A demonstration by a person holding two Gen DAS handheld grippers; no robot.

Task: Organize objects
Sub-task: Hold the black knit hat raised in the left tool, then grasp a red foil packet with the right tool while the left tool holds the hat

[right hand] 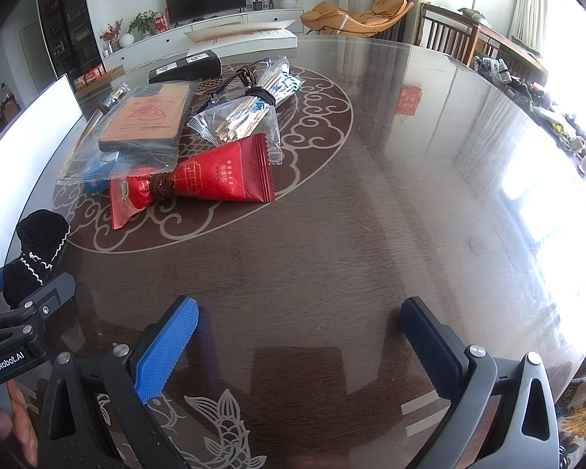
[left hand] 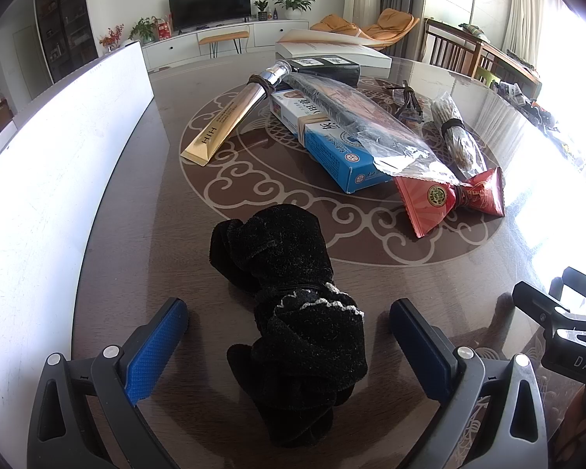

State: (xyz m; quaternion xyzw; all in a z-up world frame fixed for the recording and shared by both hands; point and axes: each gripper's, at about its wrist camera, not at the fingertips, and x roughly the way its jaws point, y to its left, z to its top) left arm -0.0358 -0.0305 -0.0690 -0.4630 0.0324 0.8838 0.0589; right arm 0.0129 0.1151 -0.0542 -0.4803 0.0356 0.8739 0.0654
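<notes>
Two claws wide open, empty | left claw (left hand: 289,336) straddles black fuzzy cloth (left hand: 289,312), white-trimmed, bunched | right claw (right hand: 299,336) over table (right hand: 390,195)

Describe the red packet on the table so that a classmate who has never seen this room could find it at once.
Start at the pale circular pattern in the dark round table. At its near edge lies the heap of items; the red packet is the piece nearest the grippers. It alone is bright red with zigzag ends, pinched by a brown band, unlike the clear bags behind it.
</notes>
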